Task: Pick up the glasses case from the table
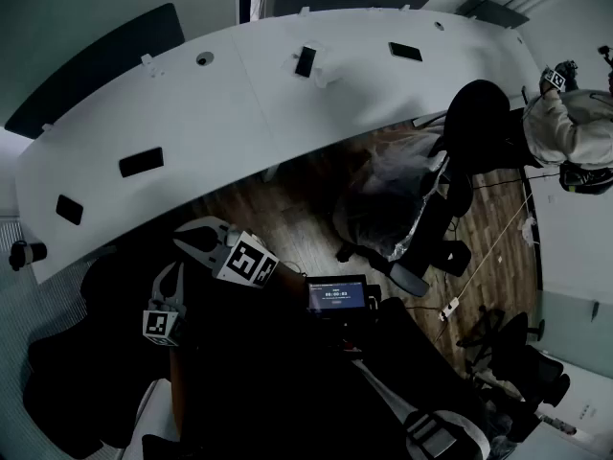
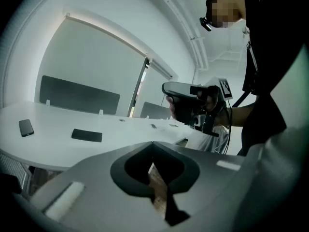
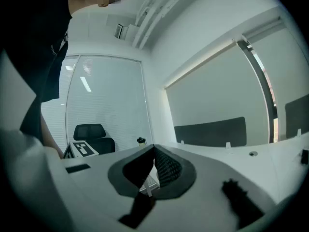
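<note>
A black oblong case (image 1: 141,161) lies on the curved white table (image 1: 239,113), towards its left end; it looks like the glasses case. The left gripper view shows it too, as the case (image 2: 87,135), well beyond the jaws. My left gripper (image 1: 172,274) hangs below the table's near edge, shut and empty, its jaws touching in its own view (image 2: 153,143). My right gripper (image 1: 188,241) is just beside it, nearer the table, also shut with nothing held (image 3: 154,148). Both are well short of the case.
Flat dark phones (image 1: 69,209) (image 1: 305,61) (image 1: 405,52) lie elsewhere on the table. A plastic-covered office chair (image 1: 402,199) stands on the wooden floor inside the curve. Another person (image 1: 570,127) is at the far right. A small screen (image 1: 337,293) glows near my body.
</note>
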A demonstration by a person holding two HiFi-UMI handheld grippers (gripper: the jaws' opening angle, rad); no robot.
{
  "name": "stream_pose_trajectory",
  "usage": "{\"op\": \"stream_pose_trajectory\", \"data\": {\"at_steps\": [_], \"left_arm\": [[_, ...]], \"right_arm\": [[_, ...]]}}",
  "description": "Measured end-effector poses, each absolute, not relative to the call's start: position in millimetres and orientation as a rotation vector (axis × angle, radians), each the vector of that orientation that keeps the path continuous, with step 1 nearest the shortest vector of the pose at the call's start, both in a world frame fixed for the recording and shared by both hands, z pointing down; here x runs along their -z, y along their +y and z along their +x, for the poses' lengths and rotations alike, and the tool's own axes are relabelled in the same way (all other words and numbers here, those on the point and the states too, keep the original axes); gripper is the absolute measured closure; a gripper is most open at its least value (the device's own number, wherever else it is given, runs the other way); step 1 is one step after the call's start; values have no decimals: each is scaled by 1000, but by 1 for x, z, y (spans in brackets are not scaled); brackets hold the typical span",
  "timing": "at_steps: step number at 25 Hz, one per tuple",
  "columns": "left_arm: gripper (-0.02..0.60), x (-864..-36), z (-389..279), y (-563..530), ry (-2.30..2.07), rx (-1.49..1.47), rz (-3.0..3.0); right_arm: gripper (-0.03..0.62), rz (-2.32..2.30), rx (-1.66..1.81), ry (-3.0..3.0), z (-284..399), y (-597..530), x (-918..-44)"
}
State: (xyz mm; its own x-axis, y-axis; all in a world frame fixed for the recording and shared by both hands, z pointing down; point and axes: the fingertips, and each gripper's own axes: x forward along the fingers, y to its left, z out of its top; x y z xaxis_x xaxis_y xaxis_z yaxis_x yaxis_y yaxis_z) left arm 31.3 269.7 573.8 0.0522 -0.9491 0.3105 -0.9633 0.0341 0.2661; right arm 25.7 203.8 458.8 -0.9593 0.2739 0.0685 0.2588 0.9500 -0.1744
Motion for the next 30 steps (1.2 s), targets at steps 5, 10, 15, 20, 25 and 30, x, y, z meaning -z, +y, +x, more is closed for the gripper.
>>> {"op": "stream_pose_trajectory", "data": {"at_steps": [5,10,15,20,25,30], "left_arm": [[571,-582,19,253,-1909,-31,1899],[571,-585,4,221,-1876,-16,1932],[570,-591,-20,193,-1809,-3,1996],[569,-600,-47,169,-1725,-68,2065],[566,-602,-88,150,-1672,-157,2114],[564,-610,-128,132,-1612,-225,2154]], "right_arm": [[586,-382,-284,-2995,25,182,-467],[586,-325,-278,-2975,21,159,-473],[586,-205,-261,-2972,4,131,-481],[586,-76,-268,-2975,-18,101,-479],[586,-25,-269,-2972,-49,88,-475],[586,74,-293,-2951,-73,72,-481]]}}
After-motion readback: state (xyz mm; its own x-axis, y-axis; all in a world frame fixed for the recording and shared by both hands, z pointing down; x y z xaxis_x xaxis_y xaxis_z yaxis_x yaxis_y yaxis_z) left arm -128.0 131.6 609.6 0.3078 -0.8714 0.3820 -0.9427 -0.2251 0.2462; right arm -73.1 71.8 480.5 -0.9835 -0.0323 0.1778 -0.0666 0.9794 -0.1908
